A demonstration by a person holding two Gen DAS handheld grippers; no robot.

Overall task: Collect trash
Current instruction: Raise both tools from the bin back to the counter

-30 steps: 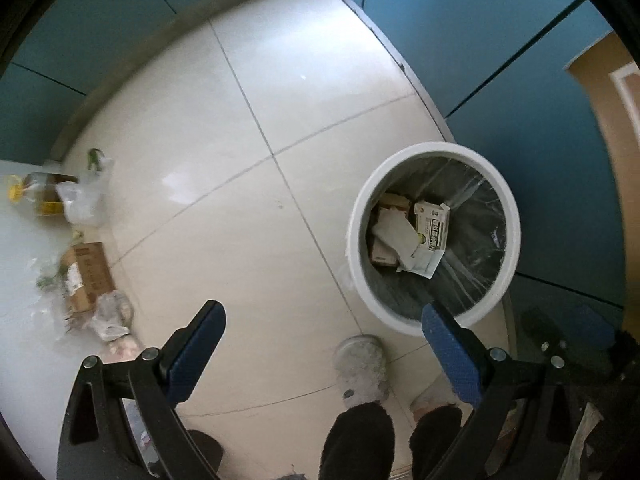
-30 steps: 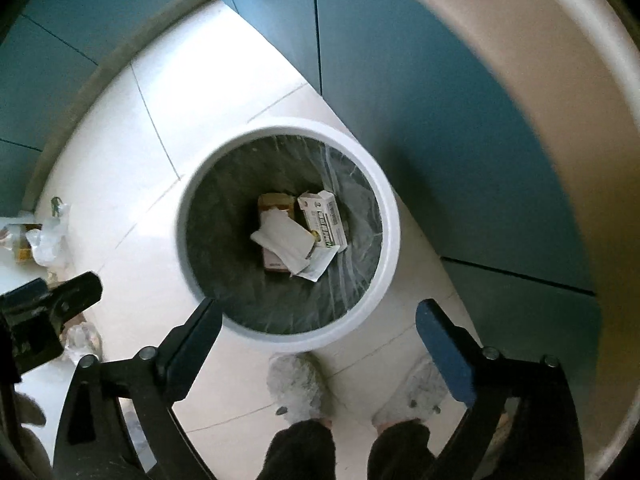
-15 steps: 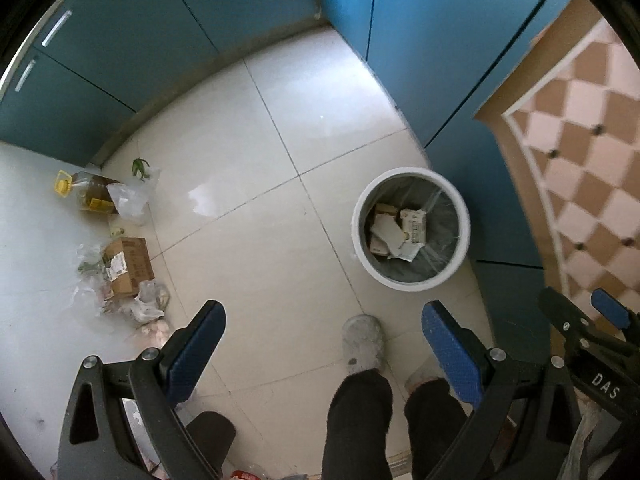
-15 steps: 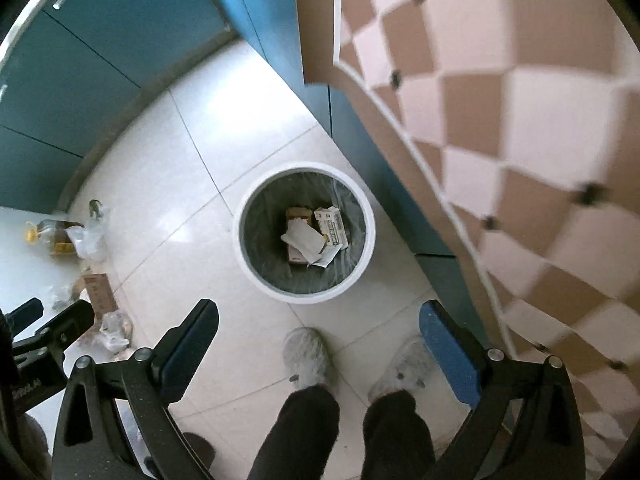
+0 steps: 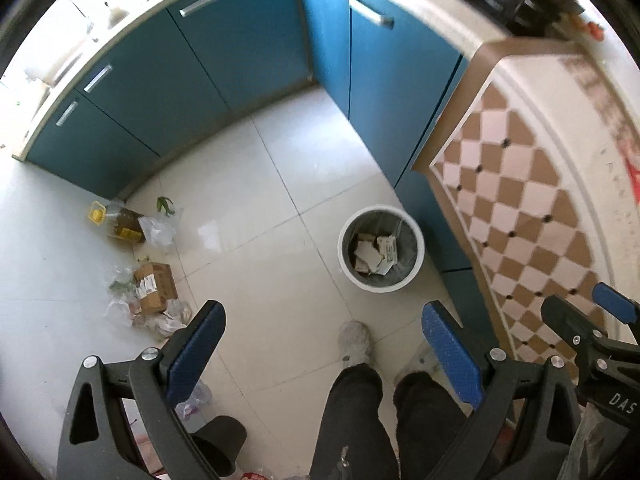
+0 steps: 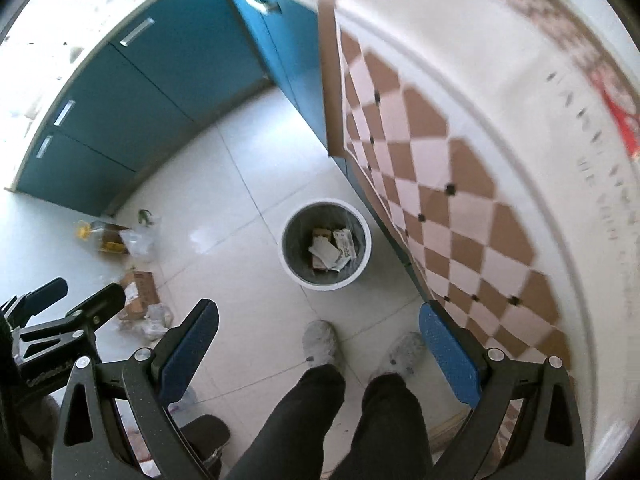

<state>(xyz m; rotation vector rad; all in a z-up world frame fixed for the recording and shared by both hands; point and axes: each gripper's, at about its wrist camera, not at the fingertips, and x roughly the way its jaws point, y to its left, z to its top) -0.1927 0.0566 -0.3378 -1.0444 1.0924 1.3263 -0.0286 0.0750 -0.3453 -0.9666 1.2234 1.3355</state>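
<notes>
A white round trash bin (image 5: pixel 419 254) with a clear liner stands on the floor by the blue cabinets, holding cartons and paper (image 5: pixel 374 254); it also shows in the right wrist view (image 6: pixel 362 258). Loose trash lies on the floor at the left: a cardboard box (image 5: pixel 156 288), crumpled plastic bags (image 5: pixel 160 232) and an oil bottle (image 5: pixel 116 224). My left gripper (image 5: pixel 324 344) is open and empty, high above the floor. My right gripper (image 6: pixel 320 340) is open and empty, also high up, to the right of the left one.
Blue cabinets (image 5: pixel 240 48) run along the back and right. A checkered tablecloth (image 5: pixel 520 200) hangs at the right, close to the bin. The person's legs and grey slippers (image 5: pixel 356 344) stand below the grippers. More plastic trash (image 5: pixel 192 396) lies near the left finger.
Both grippers have risen well away from the bin, which now looks much smaller. The cabinets, tablecloth and floor trash have come into view. Both stay open.
</notes>
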